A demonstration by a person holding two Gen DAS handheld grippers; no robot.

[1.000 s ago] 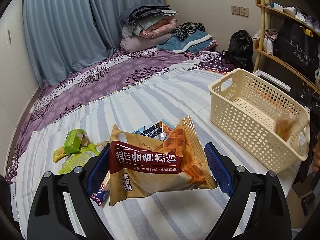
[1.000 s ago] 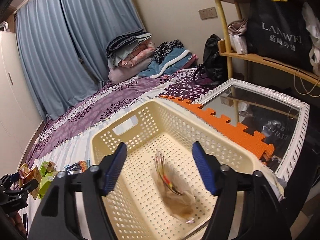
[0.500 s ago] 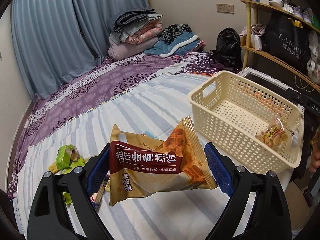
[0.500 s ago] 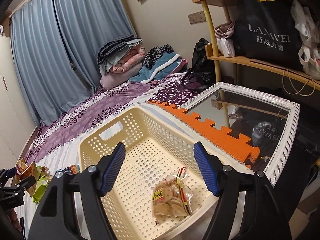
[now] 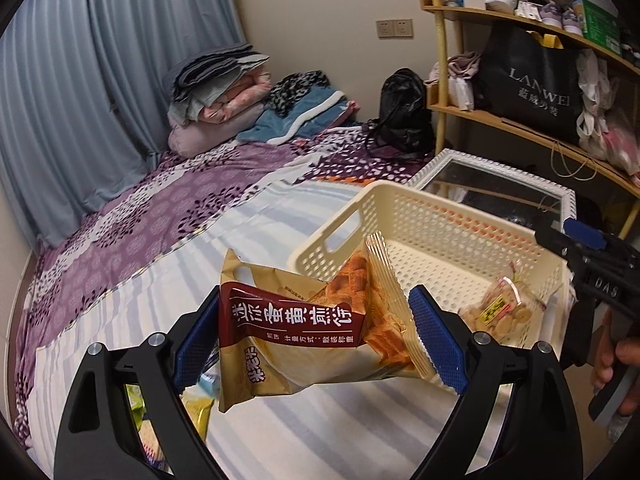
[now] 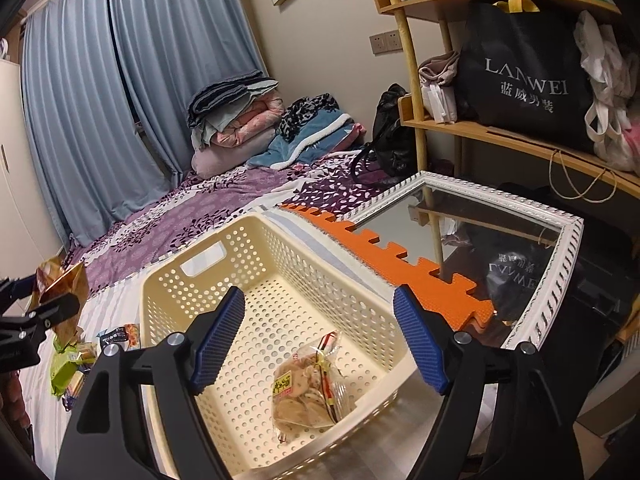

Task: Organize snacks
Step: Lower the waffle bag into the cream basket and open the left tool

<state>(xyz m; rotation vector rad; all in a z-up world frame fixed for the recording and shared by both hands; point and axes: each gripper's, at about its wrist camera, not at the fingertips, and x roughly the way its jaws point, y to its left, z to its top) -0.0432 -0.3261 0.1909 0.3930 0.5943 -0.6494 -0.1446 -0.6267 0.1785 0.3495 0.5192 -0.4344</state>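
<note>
My left gripper is shut on a tan and maroon biscuit bag and holds it in the air just left of the cream plastic basket. A clear packet of round crackers lies in the basket's near right corner. In the right wrist view my right gripper is open and empty above the basket, with the cracker packet below it. Several loose snack packets lie on the striped bed sheet to the left.
A white-framed mirror and an orange foam mat lie right of the basket. A wooden shelf with a black bag stands behind. Folded bedding is piled at the far end of the bed.
My left gripper has carried the biscuit bag right, close to the basket. The cracker packet dropped from my right gripper and settled in the basket; the right gripper has drawn back.
</note>
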